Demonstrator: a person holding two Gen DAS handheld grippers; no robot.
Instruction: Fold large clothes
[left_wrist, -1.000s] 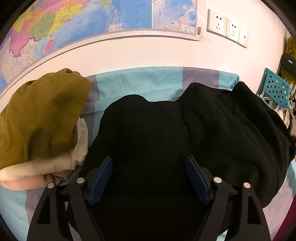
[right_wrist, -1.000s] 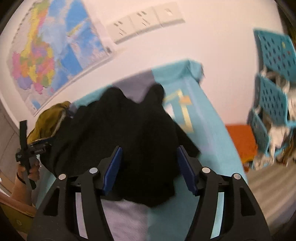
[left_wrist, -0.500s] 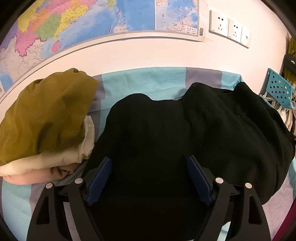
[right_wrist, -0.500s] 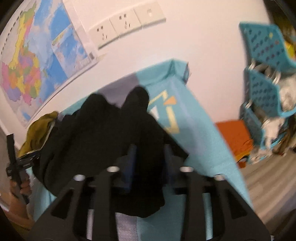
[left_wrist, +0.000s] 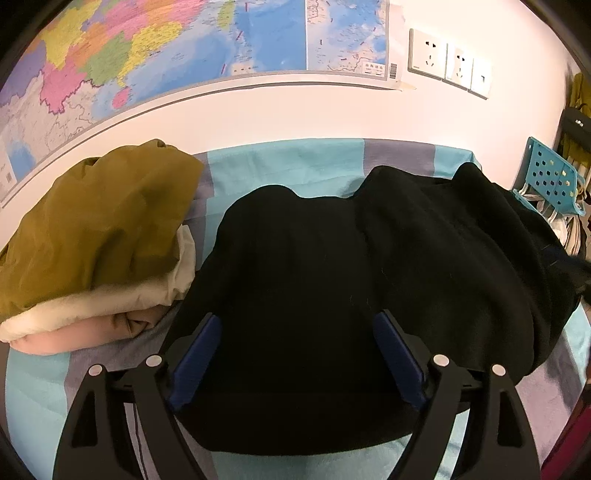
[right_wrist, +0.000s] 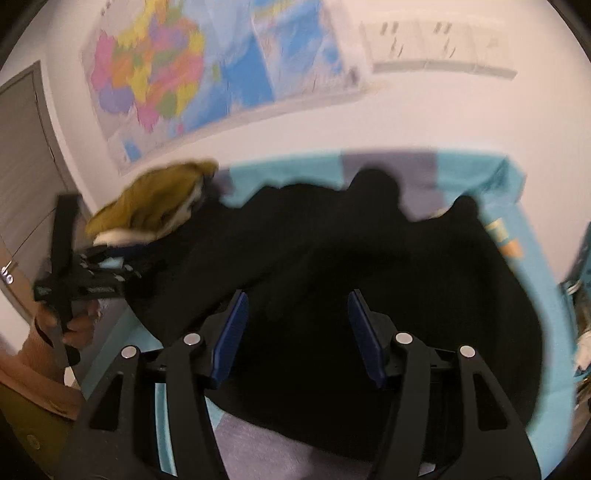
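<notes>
Left wrist view, left gripper (left_wrist: 297, 350) spread wide over black garment (left_wrist: 369, 277), right gripper (right_wrist: 295, 334) jaws just reopened (nothing clamped).

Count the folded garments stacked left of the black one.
3, stacked: olive garment on top, cream garment under it, pink garment at the bottom, left of the black garment. Others may be hidden.

wall map (left_wrist: 207, 40), sockets (left_wrist: 448, 62), blue crate (left_wrist: 552, 179)

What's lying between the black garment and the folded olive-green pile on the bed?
Nothing: in the left wrist view a narrow strip of striped teal-and-grey bedsheet shows between the black garment and the olive-green pile; lower down they nearly touch.
</notes>
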